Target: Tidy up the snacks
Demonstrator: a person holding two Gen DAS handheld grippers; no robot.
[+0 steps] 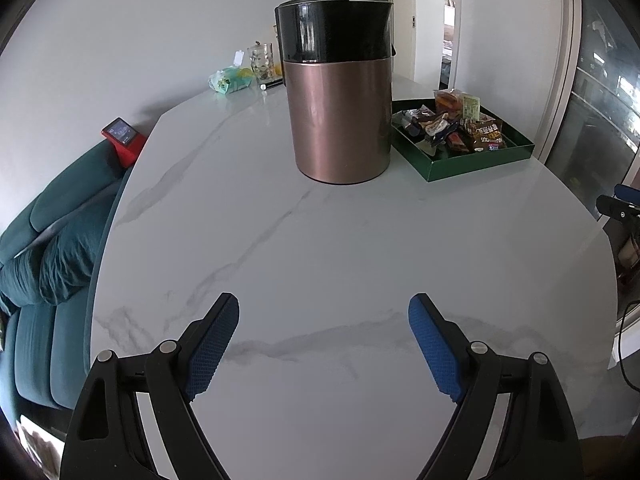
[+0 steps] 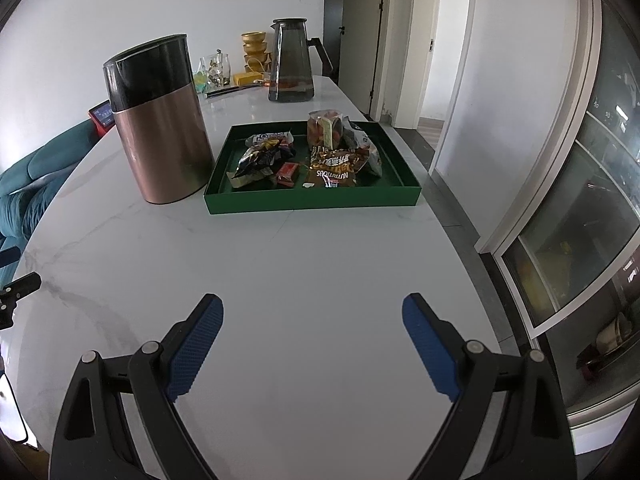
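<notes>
My left hand-held gripper (image 1: 323, 344) and right hand-held gripper (image 2: 312, 344) both hang with jaws wide apart, empty, over the bare white marble tabletop (image 2: 300, 280). Farther off at twelve o'clock, the green tray (image 2: 312, 202) holds crinkled snack packets (image 2: 332, 170), brown, dark and red. At its nine o'clock stands a copper canister (image 2: 160, 128) with a black top.

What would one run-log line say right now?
left gripper: open, empty | right gripper: open, empty | snacks: in green tray | canister: beside tray
</notes>
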